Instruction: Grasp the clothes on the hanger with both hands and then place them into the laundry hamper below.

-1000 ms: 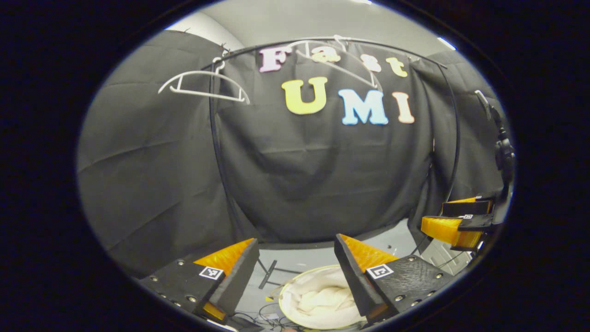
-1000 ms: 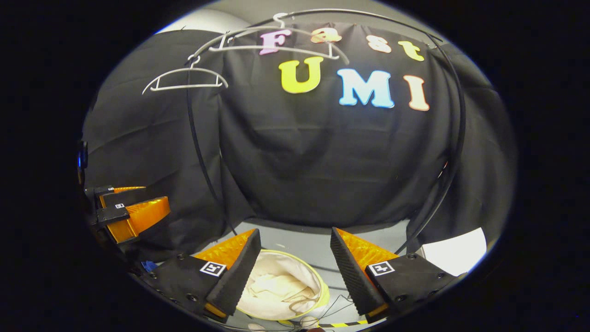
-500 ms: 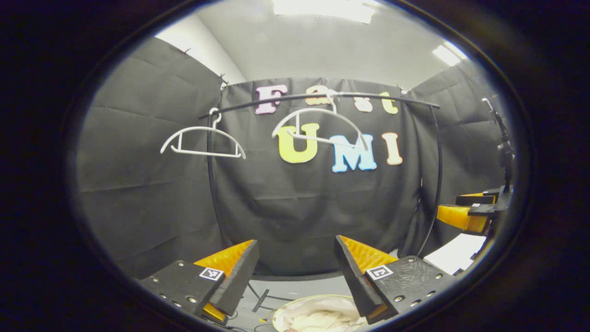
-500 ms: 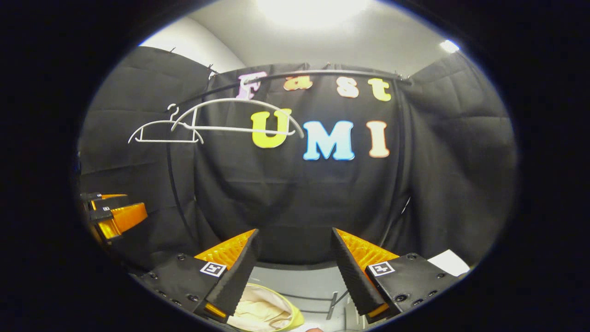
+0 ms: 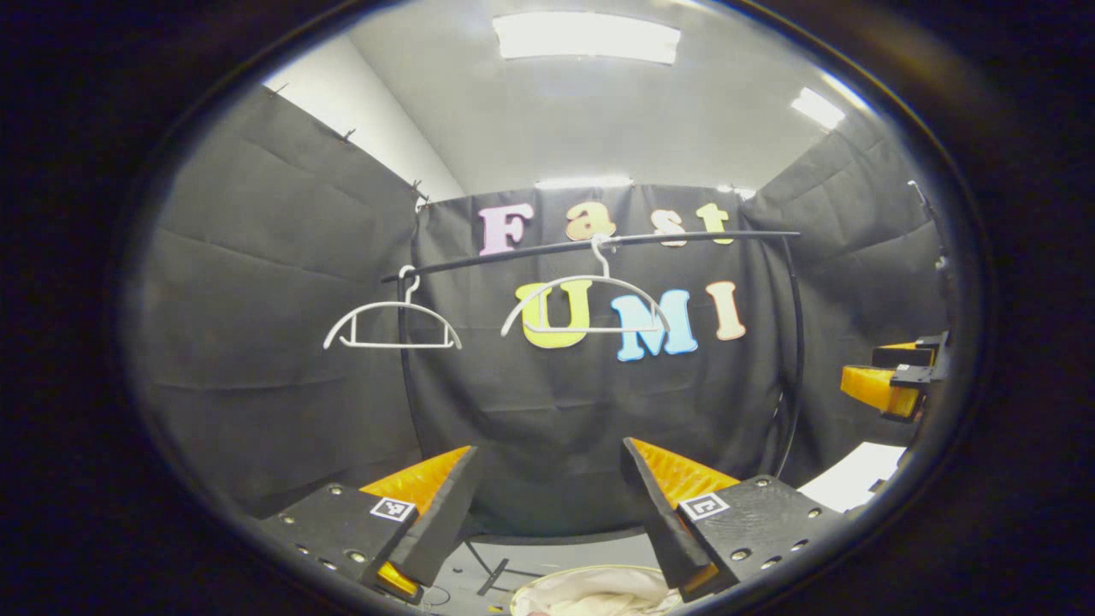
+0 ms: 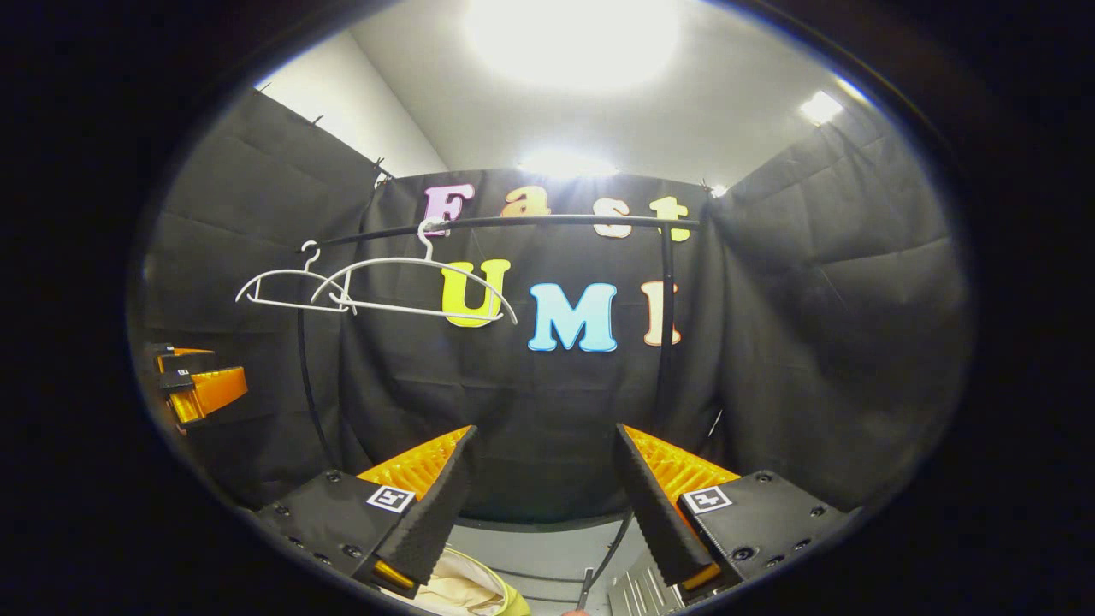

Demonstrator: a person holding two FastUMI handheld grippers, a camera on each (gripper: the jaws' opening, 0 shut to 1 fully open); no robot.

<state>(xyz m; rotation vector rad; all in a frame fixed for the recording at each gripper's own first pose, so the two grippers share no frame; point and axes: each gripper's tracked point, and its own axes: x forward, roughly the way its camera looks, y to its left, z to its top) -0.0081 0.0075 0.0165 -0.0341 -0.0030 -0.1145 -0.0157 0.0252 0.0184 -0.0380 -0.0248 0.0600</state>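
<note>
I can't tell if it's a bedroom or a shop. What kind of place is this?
Probably a small recording booth, not a home: black cloth walls, a bare clothes rail with two empty white hangers, and a laundry hamper on the floor.

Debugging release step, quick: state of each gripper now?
Left gripper: open, holding nothing.
Right gripper: open, holding nothing.
</note>
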